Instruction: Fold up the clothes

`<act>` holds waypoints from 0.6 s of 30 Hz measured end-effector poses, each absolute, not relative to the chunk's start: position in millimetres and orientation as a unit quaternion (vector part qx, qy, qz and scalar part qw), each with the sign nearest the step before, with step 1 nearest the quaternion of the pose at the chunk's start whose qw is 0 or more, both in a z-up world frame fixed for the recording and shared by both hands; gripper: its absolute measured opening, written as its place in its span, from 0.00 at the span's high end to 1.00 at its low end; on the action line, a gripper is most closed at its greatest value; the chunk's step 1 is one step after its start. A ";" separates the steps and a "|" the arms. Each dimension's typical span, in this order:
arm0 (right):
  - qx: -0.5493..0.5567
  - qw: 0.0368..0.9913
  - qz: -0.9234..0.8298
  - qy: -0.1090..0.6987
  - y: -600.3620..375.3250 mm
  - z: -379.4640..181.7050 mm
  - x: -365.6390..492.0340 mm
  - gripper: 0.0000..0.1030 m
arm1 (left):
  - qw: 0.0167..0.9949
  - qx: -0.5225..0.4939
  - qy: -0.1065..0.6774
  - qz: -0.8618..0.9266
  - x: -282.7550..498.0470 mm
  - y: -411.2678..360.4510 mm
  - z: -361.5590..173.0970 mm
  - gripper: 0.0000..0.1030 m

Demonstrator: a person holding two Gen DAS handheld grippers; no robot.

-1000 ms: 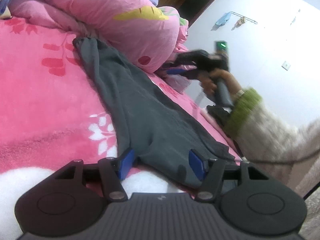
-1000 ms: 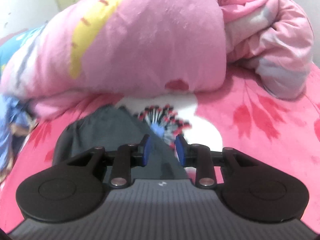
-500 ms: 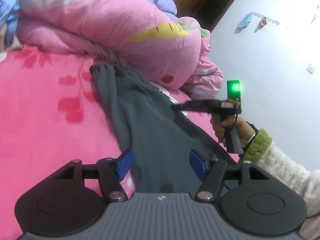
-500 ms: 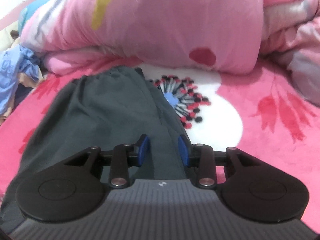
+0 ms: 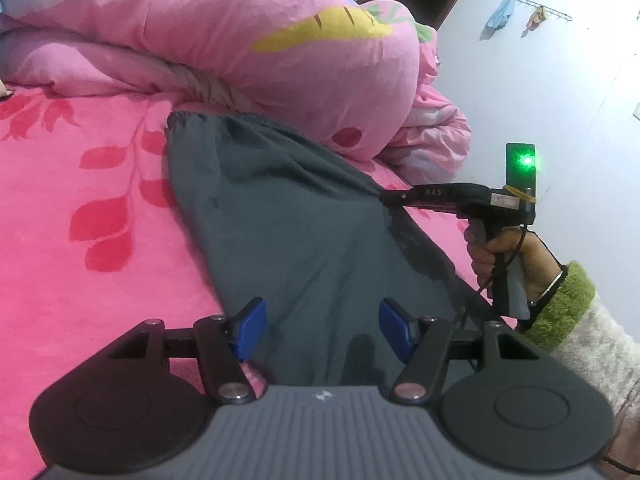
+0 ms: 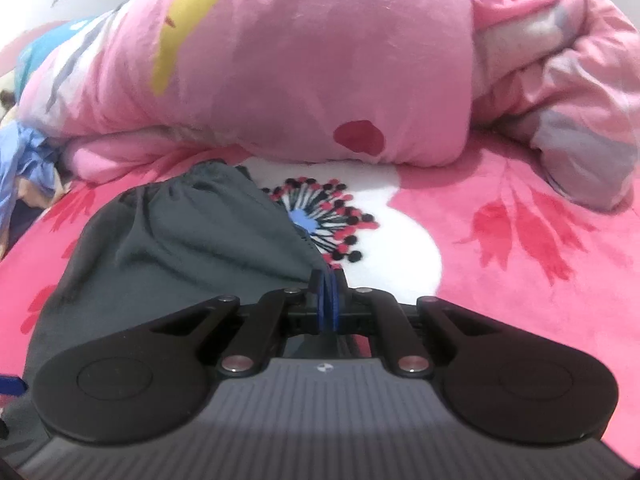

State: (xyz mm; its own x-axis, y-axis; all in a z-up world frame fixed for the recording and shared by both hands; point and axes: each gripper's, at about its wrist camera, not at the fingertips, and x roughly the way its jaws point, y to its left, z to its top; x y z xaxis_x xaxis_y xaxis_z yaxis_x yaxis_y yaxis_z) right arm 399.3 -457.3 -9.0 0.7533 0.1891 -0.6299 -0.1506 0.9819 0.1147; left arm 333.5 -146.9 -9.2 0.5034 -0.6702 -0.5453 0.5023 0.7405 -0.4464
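the right claw [image 6: 327, 300] is pinched closed on the right-hand edge of the grey trousers [image 6: 192, 240], about midway along their length, and the fabric puckers toward it. the left claw [image 5: 322, 330] hangs wide and empty over the near end of the trousers [image 5: 288, 216], lower centre of its frame. their long axis runs away from it to the gathered waistband [image 5: 188, 118], which lies against the pink duvet [image 5: 248, 36] at the upper part of the frame. bare pink bedspread [image 5: 80, 184] lies open at the left (room for a sideways fold, i judge); the bed's edge is close on the right.
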 end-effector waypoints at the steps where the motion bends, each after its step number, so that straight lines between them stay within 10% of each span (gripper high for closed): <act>1: 0.029 0.936 0.085 0.342 -458.3 -11.3 399.9 0.98 | 0.859 -0.115 0.362 -0.342 333.5 -146.8 -10.5 0.38; 14: -0.010 0.918 0.034 0.396 -450.3 -14.6 403.5 0.95 | 0.840 -0.181 0.359 -0.363 342.9 -128.6 -29.4 0.37; 18: -0.034 0.922 0.035 0.385 -440.9 10.5 404.0 0.81 | 0.831 -0.206 0.362 -0.370 348.6 -122.4 -34.9 0.37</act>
